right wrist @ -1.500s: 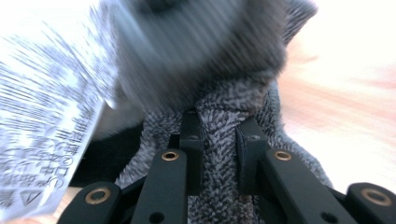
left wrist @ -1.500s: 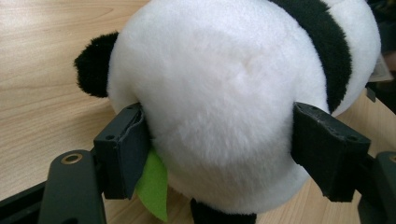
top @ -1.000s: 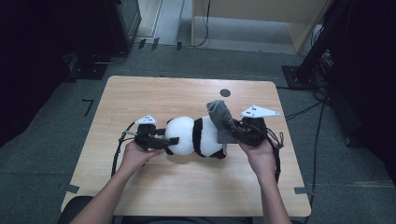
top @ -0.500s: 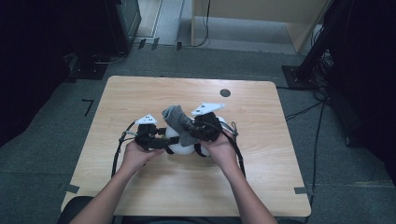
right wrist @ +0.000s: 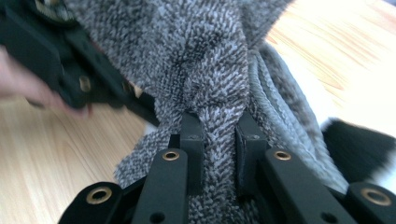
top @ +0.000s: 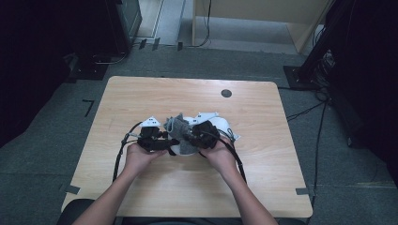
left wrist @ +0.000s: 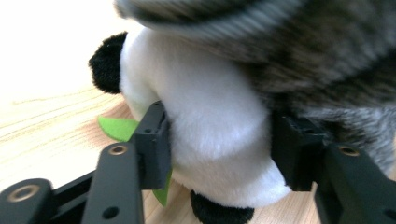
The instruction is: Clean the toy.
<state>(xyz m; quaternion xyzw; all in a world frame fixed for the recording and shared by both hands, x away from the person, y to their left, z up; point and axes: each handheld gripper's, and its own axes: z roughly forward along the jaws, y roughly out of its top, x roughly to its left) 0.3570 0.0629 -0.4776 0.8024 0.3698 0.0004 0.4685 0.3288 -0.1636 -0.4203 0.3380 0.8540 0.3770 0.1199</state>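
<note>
Tabletop: grey sock point(top: 180, 131) now covers panda point(top: 220, 125).

The wooden table point(top: 281, 154) is the one well-lit patch in the high view, evenly bright from overhead, with hardly any shadow under the forearms. Around it the room falls off fast: the grey carpet point(top: 56, 122) is dim and both side edges sink to near black. That picture is soft and a little grainy.

In the left gripper view the tabletop at upper left is blown out to plain white glare. The plush panda point(left wrist: 205, 135) is fairly sharp, but the grey knitted cloth point(left wrist: 299, 51) above it is smeared and out of focus.

In the right gripper view the cloth's weave is crisp near the black jaws, while the person's hand point(right wrist: 18, 88) at left is blurred.
</note>
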